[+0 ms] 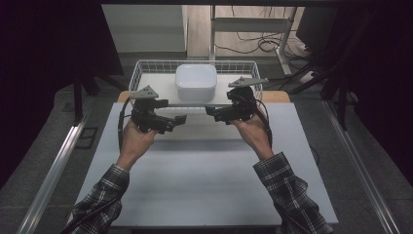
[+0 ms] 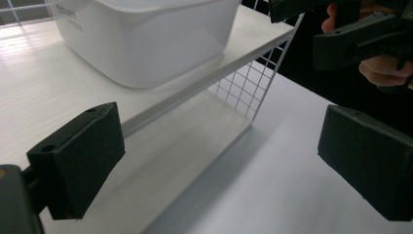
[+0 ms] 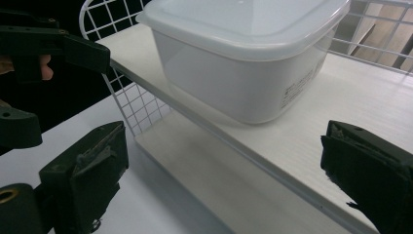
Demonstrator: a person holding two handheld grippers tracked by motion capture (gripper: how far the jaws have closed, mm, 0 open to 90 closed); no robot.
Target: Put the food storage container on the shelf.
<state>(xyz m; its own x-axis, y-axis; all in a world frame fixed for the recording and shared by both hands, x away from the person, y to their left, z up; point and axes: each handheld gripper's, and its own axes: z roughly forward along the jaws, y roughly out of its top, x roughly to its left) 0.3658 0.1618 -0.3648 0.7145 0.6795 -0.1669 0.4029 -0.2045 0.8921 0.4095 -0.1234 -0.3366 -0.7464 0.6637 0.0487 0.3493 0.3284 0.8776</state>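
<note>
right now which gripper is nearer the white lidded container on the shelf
Right, by a small margin. The right gripper sits just below the white container's front right corner, at the shelf edge. The left gripper hangs lower and farther left of it. Both are open, touching nothing.

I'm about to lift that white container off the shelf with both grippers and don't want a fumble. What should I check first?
1. Left gripper open: ok.
2. Right gripper open: ok.
3. Lid seated on the white container: ok.
4. Both grippers flank the container: not ok, they sit in front of the shelf.
5. Wire basket clear of the lift path: cannot tell.
</note>
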